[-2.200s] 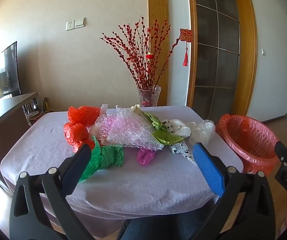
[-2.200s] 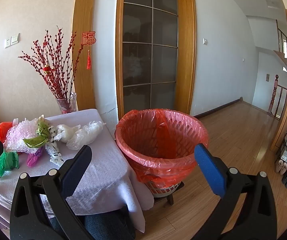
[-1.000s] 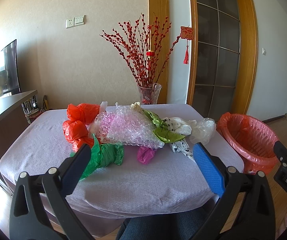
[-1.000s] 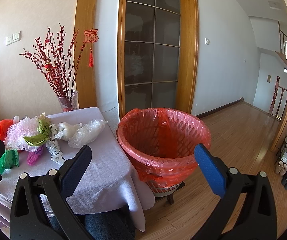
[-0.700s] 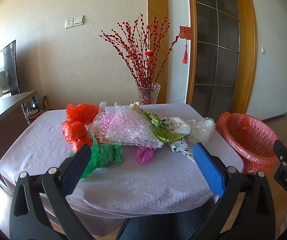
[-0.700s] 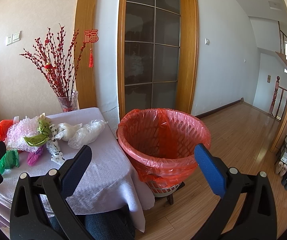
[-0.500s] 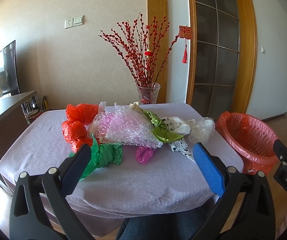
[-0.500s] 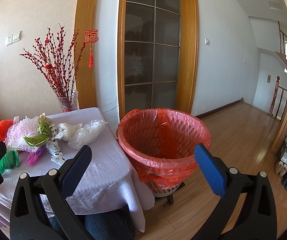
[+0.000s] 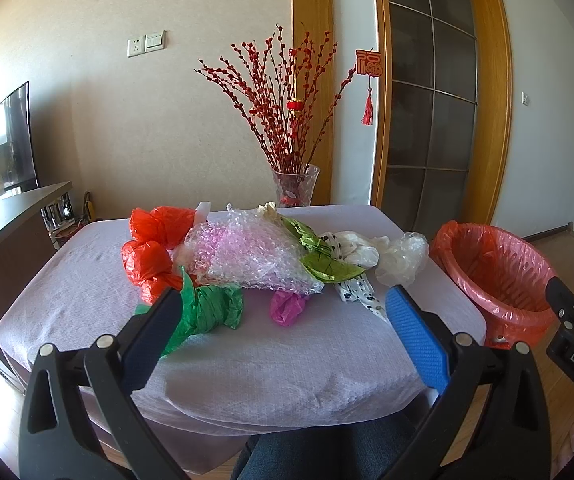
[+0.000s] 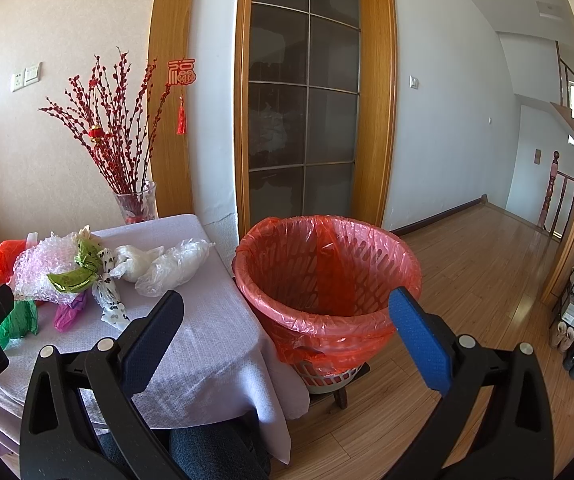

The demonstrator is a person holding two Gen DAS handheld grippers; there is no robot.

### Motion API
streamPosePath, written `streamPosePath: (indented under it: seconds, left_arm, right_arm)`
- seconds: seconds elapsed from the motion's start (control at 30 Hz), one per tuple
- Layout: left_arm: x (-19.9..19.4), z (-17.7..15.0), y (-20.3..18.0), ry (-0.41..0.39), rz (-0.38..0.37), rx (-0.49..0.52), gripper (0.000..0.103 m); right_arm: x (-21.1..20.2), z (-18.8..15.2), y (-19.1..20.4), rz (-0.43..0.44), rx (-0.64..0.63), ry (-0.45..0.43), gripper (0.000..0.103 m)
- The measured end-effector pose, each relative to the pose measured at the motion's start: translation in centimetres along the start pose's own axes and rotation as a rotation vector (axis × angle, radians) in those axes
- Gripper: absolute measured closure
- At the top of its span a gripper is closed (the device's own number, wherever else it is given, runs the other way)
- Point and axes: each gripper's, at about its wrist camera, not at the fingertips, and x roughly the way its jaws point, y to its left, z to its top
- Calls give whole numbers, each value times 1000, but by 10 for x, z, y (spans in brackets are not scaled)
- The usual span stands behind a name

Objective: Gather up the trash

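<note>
Meanwhile, left hand-held gripper (image 9: 283, 320) and right hand-held gripper (image 10: 287, 320) hovered wide open, empty; trash pile (image 9: 255, 256) lay mid-tabletop (image 9: 287, 360), lined bin (image 10: 327, 280) waiting right for drops.

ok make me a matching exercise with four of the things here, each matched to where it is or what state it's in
Things:
1. green bag
2. clear bag
3. bin
4. left gripper

Places or states:
A. standing off the table's right side, red liner inside
B. open, holding nothing
C. near front of the pile, left part
D. pile's end nearest the bin

Pairs: 1-C, 2-D, 3-A, 4-B
</note>
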Motion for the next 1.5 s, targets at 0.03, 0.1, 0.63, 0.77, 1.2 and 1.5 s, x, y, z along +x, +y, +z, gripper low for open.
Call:
streamPosePath:
  seconds: [0.03, 0.1, 0.63, 0.77, 1.2, 1.5]
  left_arm:
    - [0, 0, 0, 0, 1, 0, 4]
    - [-1, 0, 0, 0, 0, 0, 4]
    - [0, 0, 0, 3, 1, 0, 4]
    - [0, -1, -1, 5, 1, -1, 4]
    - [14, -6, 18, 33, 42, -30, 4]
    - [34, -10, 64, 74, 109, -101, 4]
  right_arm:
    - [0, 0, 0, 0, 0, 0, 2]
    - [0, 0, 0, 0, 0, 0, 2]
    - [1, -1, 0, 5, -1, 5, 2]
    - [3, -1, 0, 10, -1, 9, 2]
    - [24, 5, 16, 58, -61, 29, 2]
    - [70, 22, 42, 157, -46, 69, 7]
